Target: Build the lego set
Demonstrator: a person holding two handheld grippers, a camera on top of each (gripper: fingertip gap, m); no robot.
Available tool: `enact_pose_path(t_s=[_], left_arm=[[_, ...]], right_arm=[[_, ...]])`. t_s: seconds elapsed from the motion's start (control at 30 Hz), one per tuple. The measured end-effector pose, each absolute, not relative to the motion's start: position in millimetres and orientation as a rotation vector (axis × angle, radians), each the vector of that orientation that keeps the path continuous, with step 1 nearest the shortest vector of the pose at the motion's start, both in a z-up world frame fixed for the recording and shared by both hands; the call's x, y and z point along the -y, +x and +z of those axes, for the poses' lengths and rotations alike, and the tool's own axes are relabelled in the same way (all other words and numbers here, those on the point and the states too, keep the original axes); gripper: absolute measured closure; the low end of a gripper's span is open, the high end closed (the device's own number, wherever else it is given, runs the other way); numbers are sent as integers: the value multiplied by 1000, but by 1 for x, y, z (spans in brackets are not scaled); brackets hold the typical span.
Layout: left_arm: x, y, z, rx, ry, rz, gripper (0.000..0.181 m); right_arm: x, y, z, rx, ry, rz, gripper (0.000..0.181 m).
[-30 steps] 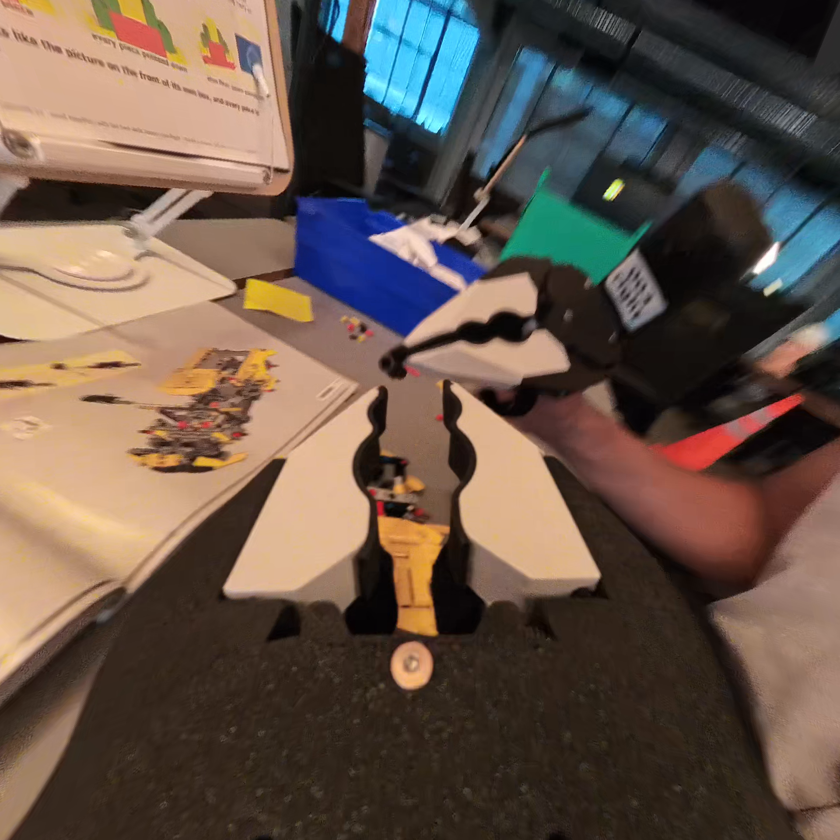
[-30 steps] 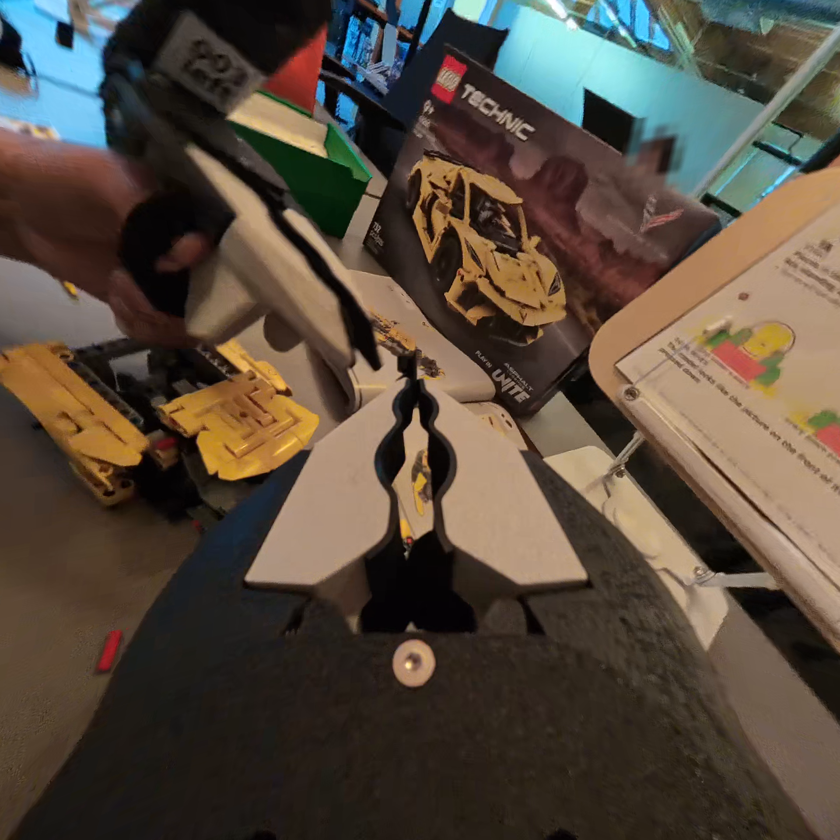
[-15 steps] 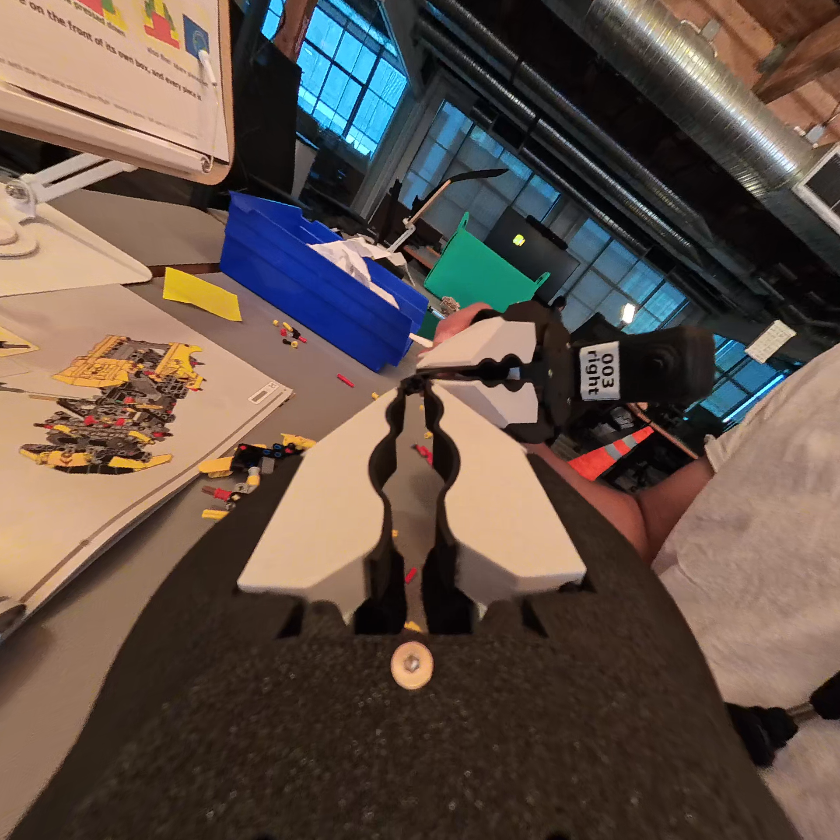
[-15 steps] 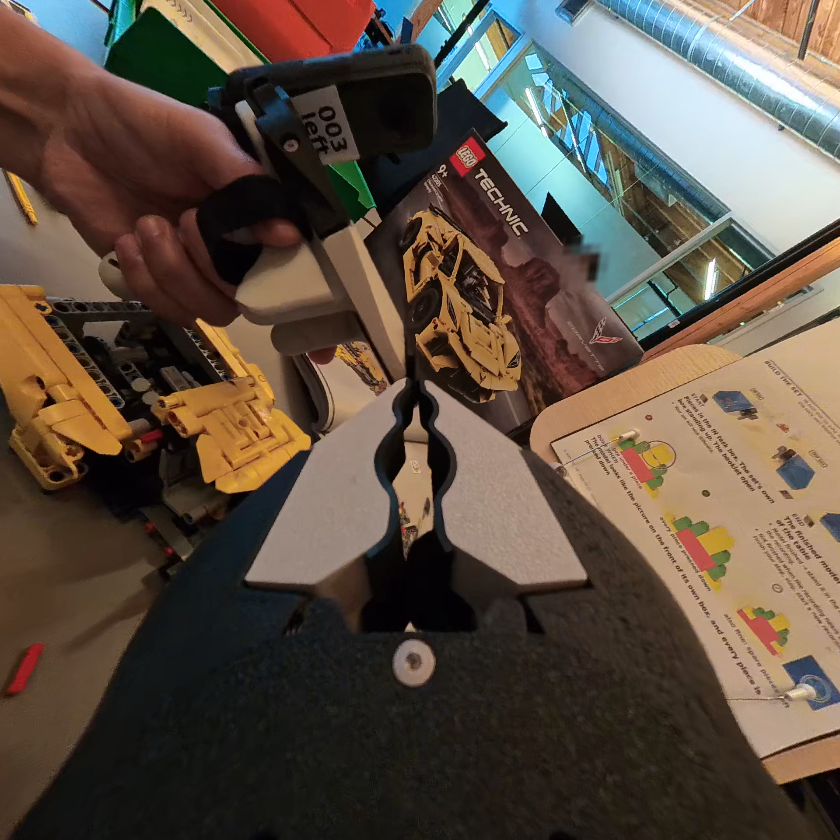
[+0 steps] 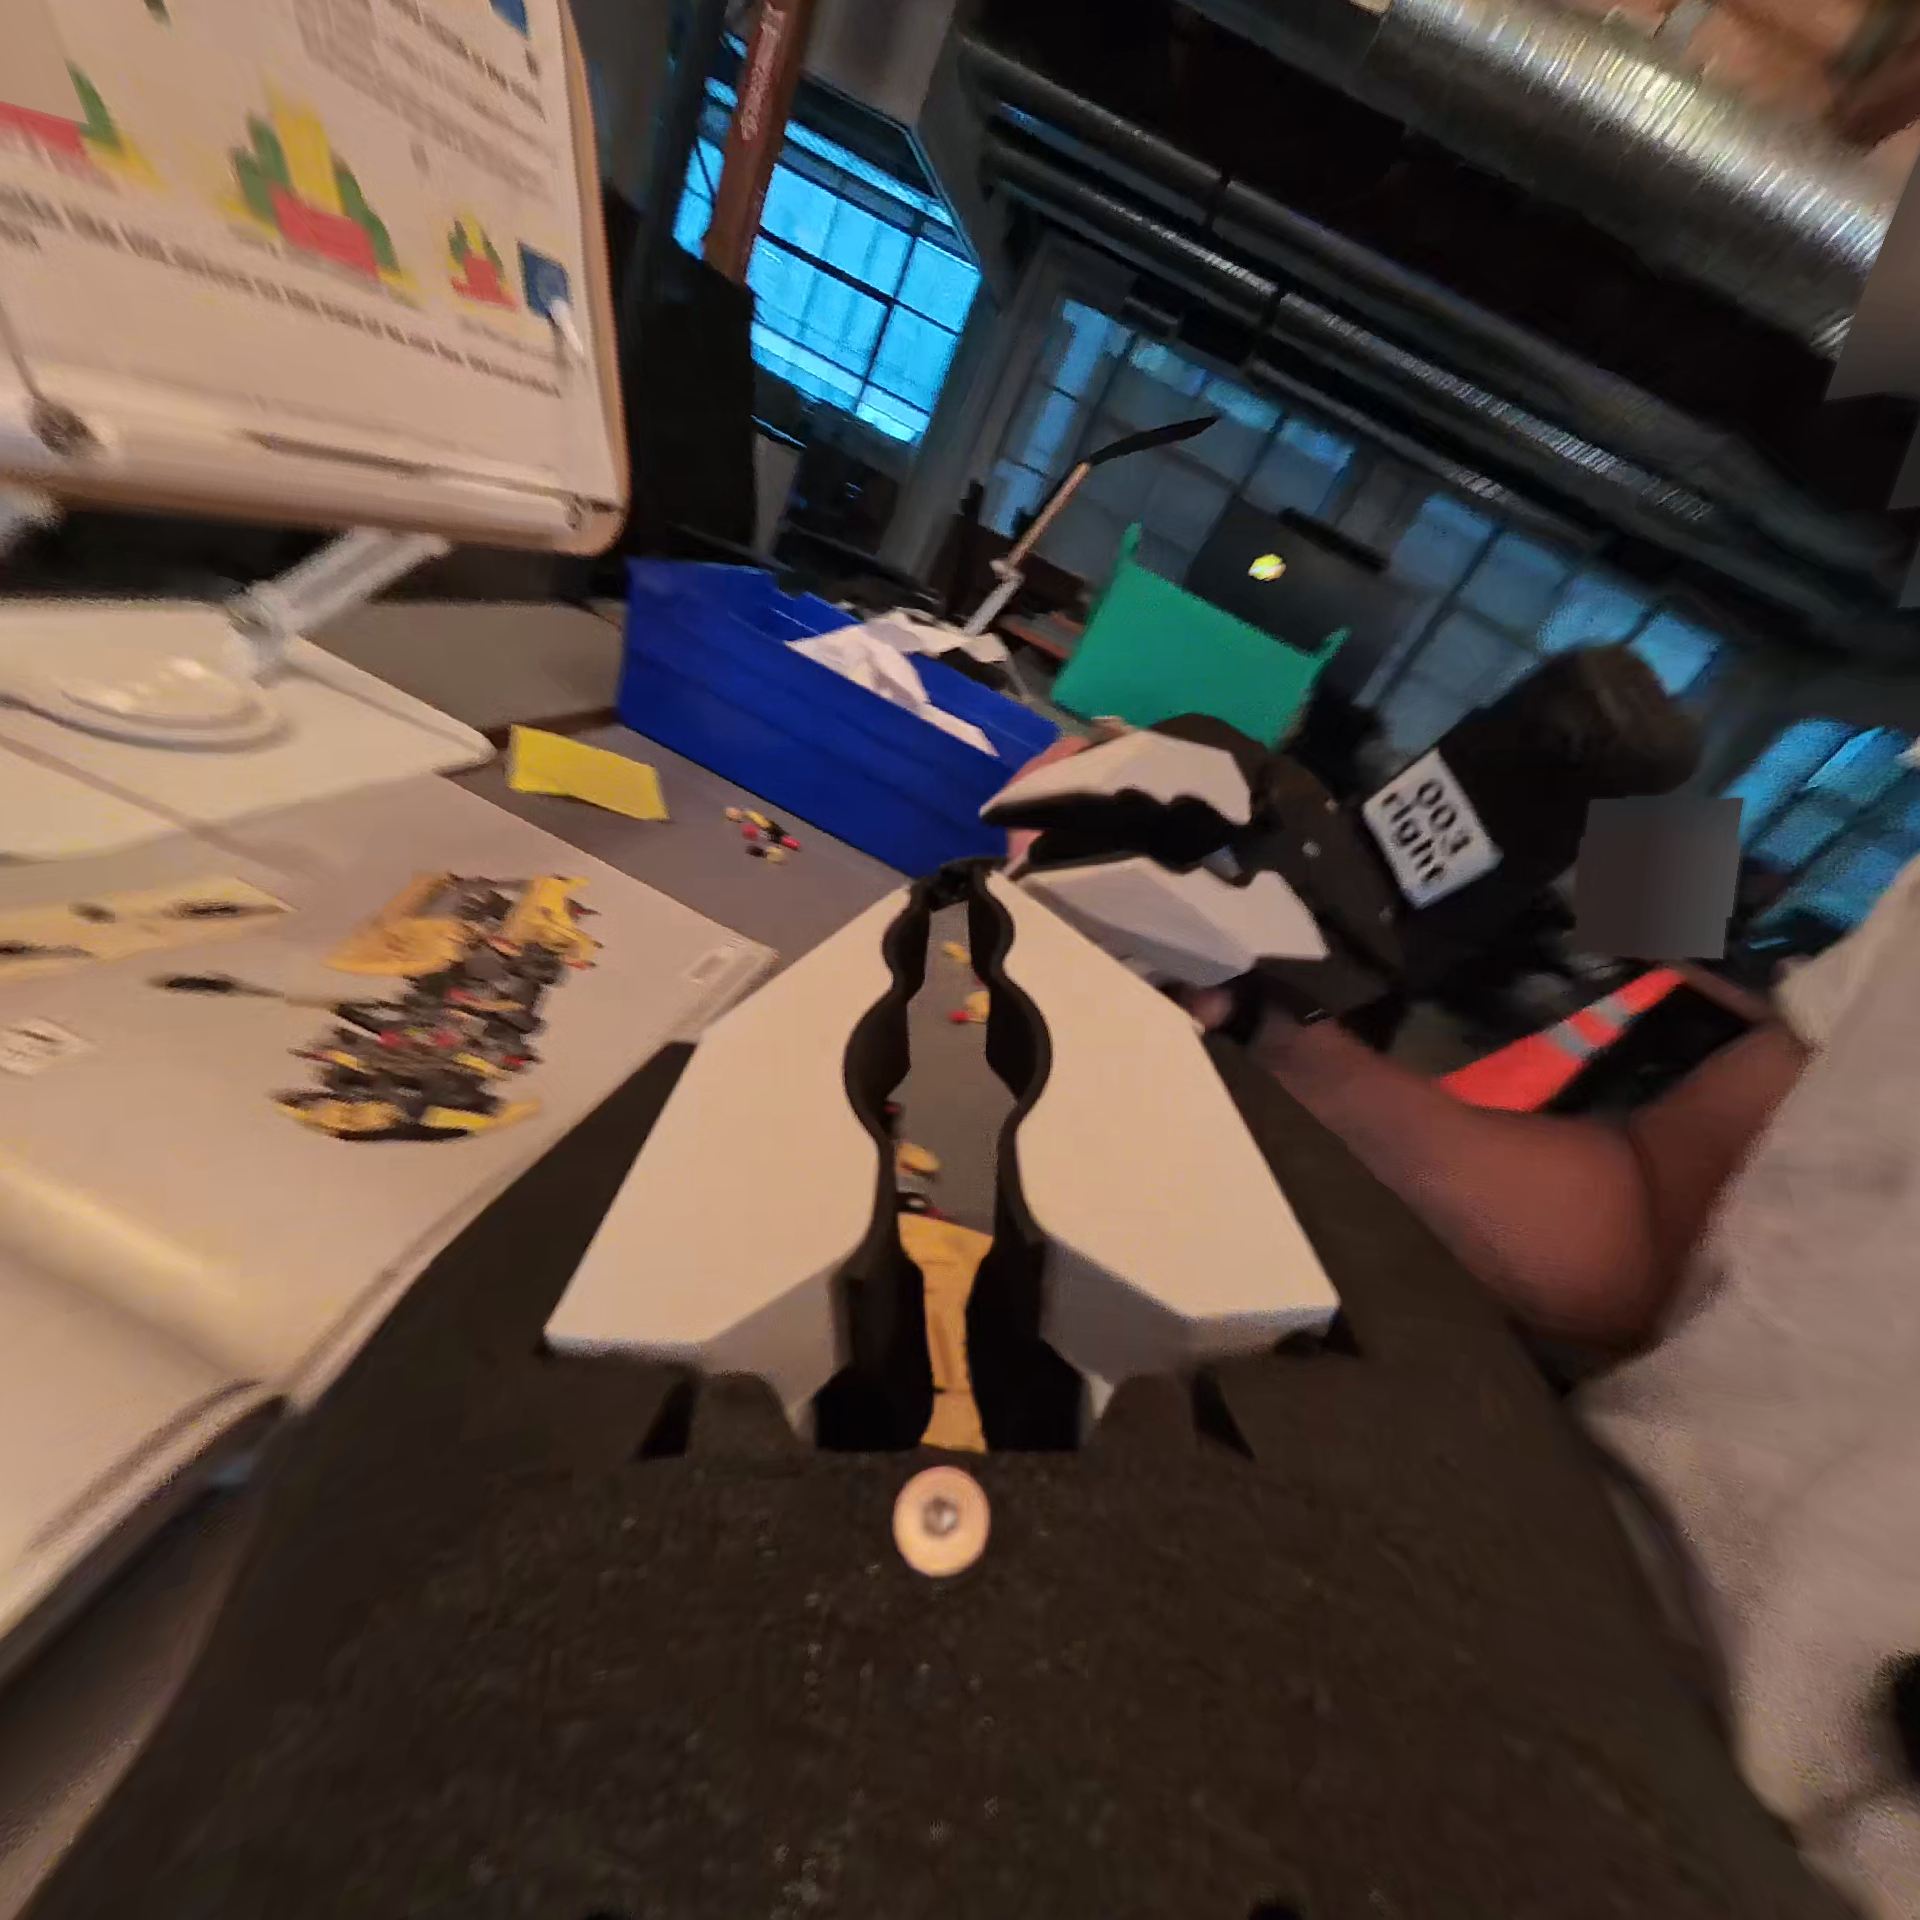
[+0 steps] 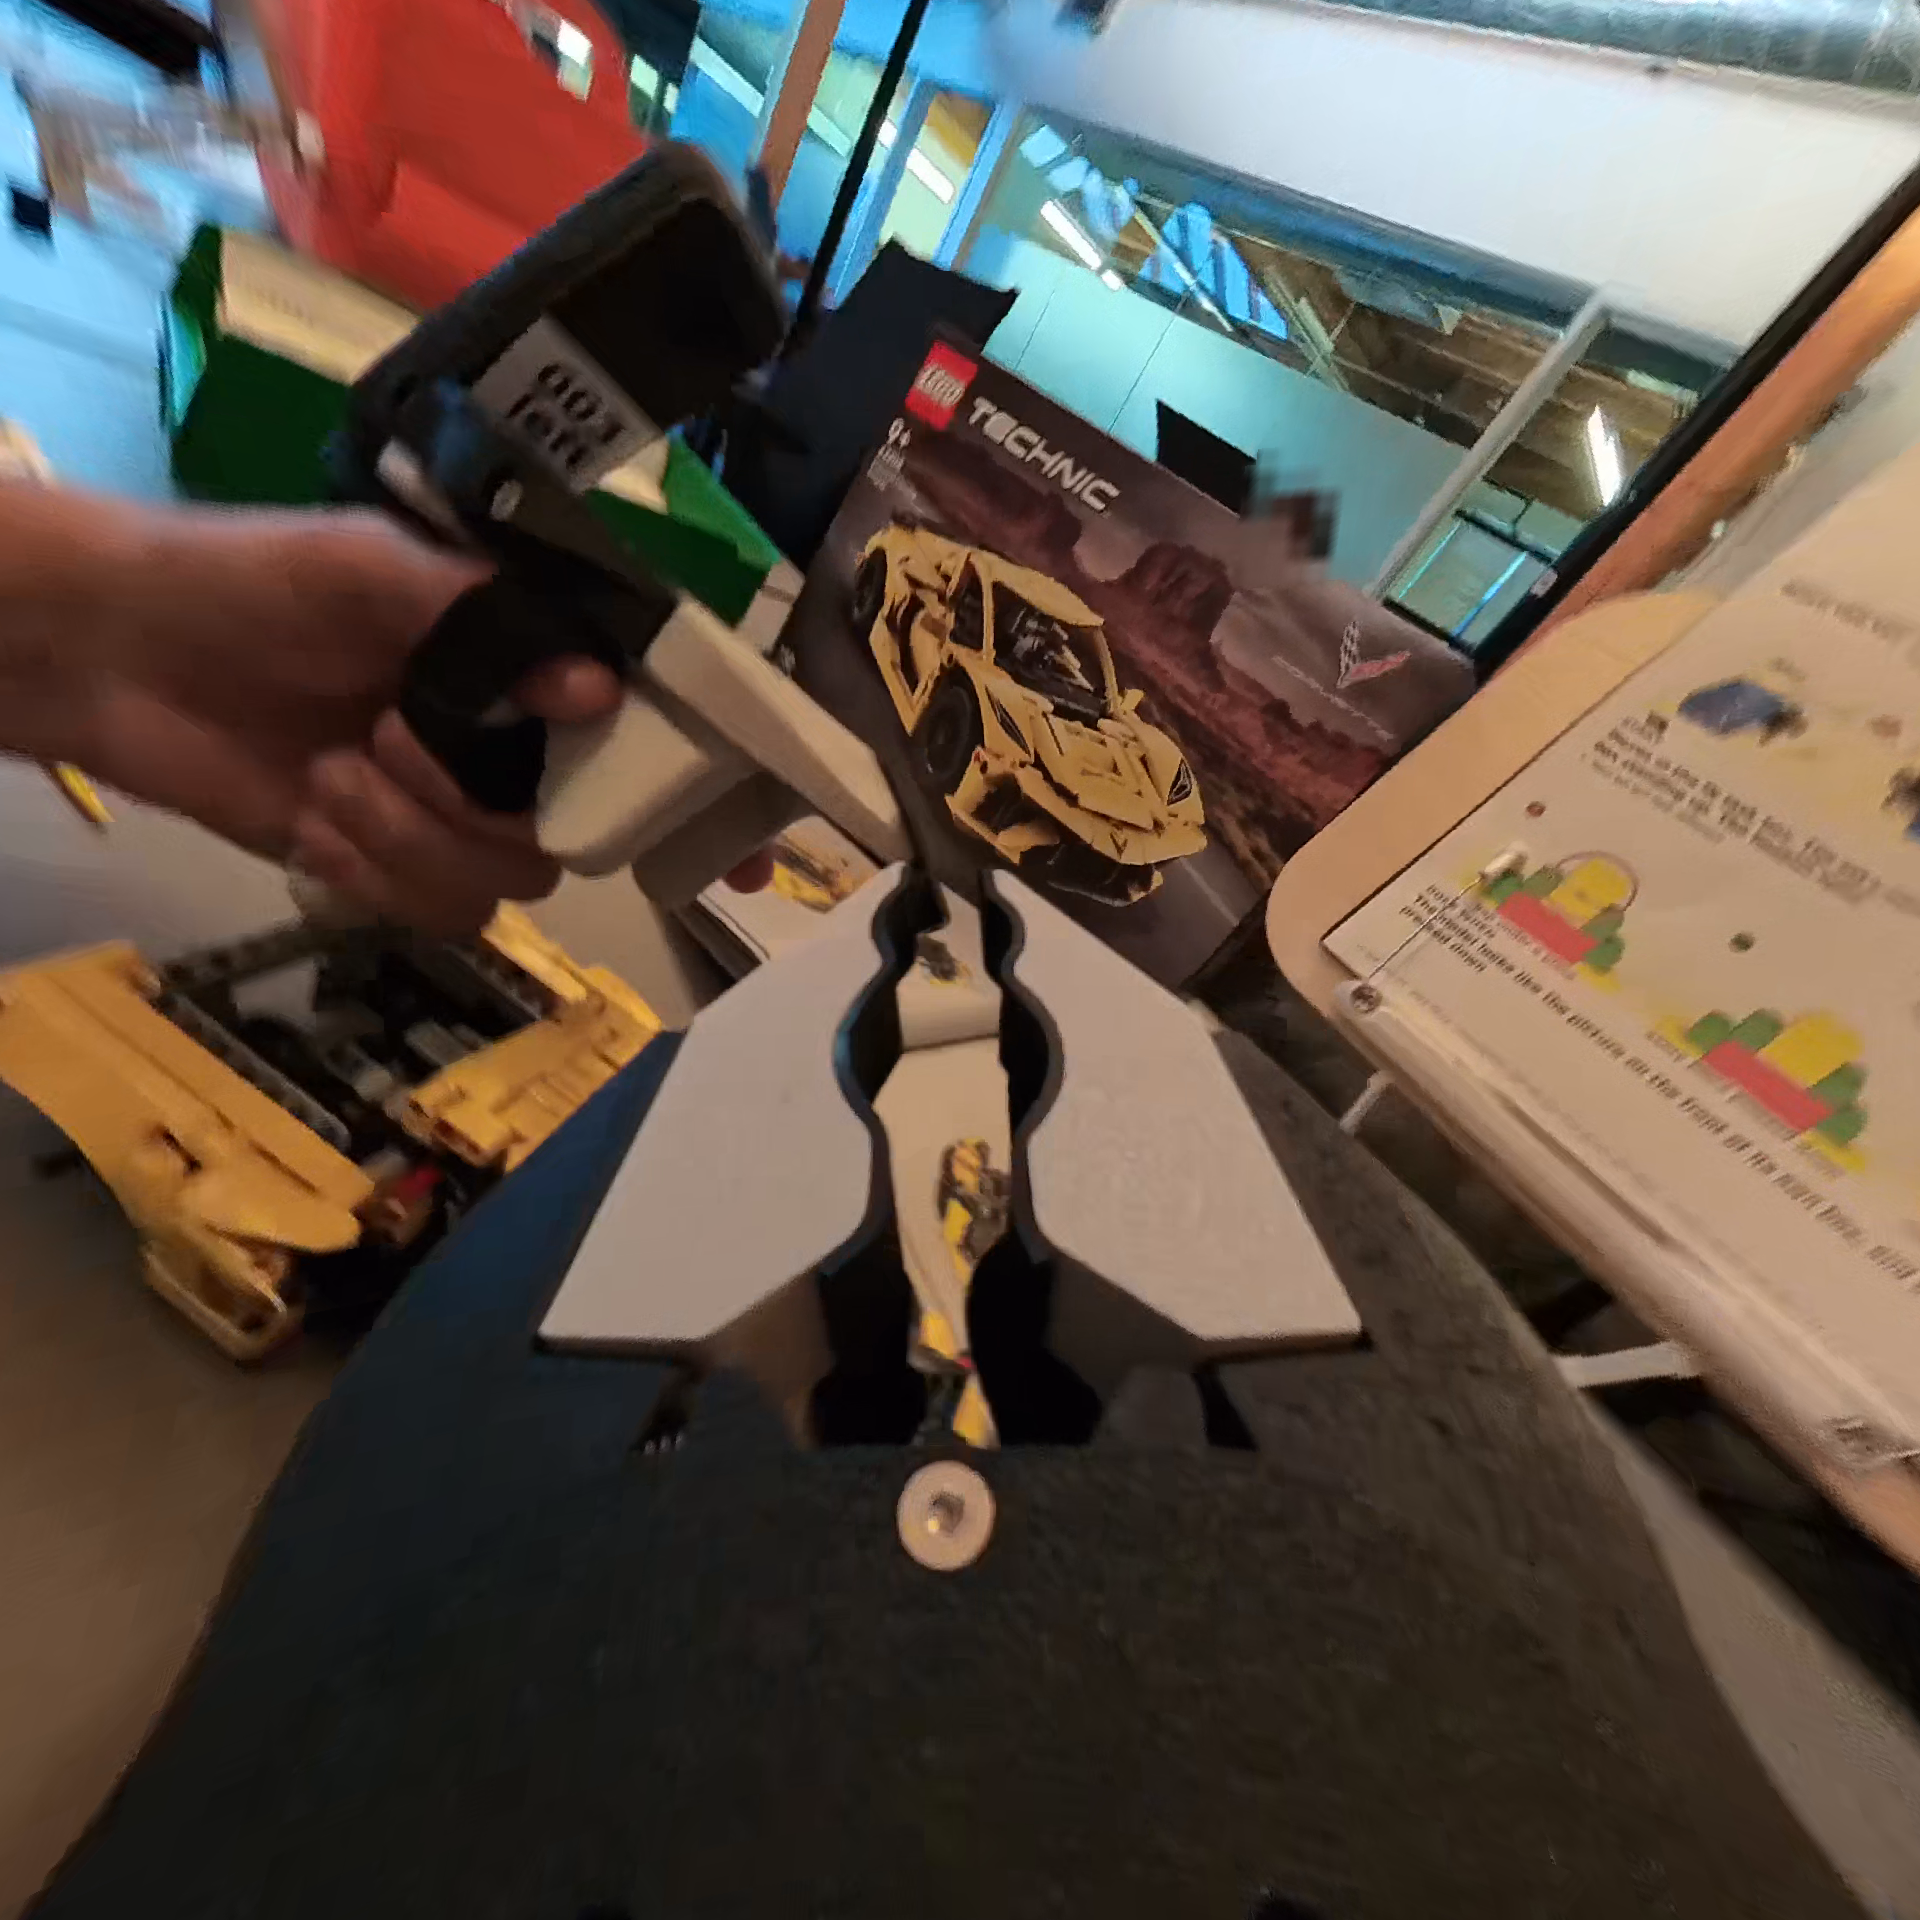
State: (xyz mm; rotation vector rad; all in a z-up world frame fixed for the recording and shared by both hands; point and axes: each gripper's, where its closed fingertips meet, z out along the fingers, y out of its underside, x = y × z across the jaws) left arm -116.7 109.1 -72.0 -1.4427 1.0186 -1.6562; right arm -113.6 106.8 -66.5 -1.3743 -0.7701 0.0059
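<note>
My left gripper (image 5: 951, 899) is held above the table, its tips shut on a small black piece (image 5: 949, 885). My right gripper (image 6: 951, 894) is open, its tips right at the left gripper's tips. In the left wrist view the right gripper (image 5: 1013, 836) comes in from the right with its jaws apart. In the right wrist view the left gripper (image 6: 914, 862) comes in from the left, held by a hand. The partly built yellow and black car model (image 6: 260, 1122) lies on the table at the lower left. A yellow part of it (image 5: 945, 1309) shows between my left fingers.
An open instruction booklet (image 5: 312, 1039) lies at the left. The set's box (image 6: 1091, 707) stands behind it. A board with a printed sheet (image 6: 1662, 987) stands on a white stand. A blue bin (image 5: 810, 717), a green bin (image 5: 1184, 665), a yellow slip (image 5: 587, 774) and loose small pieces (image 5: 764, 826) lie beyond. My left and right fingertips are right by each other.
The left gripper has closed from a wider gap onto the small black piece. The right gripper, shut on that piece before, has opened. Both grippers rose, then tilted back down.
</note>
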Motion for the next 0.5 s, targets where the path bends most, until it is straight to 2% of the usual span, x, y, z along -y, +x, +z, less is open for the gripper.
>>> enact_pose_path(t_s=[0.1,0.17,0.27,0.5], left_arm=[[-117,-126,-58,-1041,-1280,-1416,174],[-113,-133,-43,-1052,-1113,-1294,174],[-105,-135,-36,-1099,-944,-1090,174],[-92,-125,-41,-1166,-860,-930,174]], right_arm=[[-102,-111,-54,613,-1441,409,154],[-93,-118,-45,528,-1468,844,160],[-84,-125,-32,380,-1447,1453,150],[-94,-116,-40,167,-1426,1820,158]])
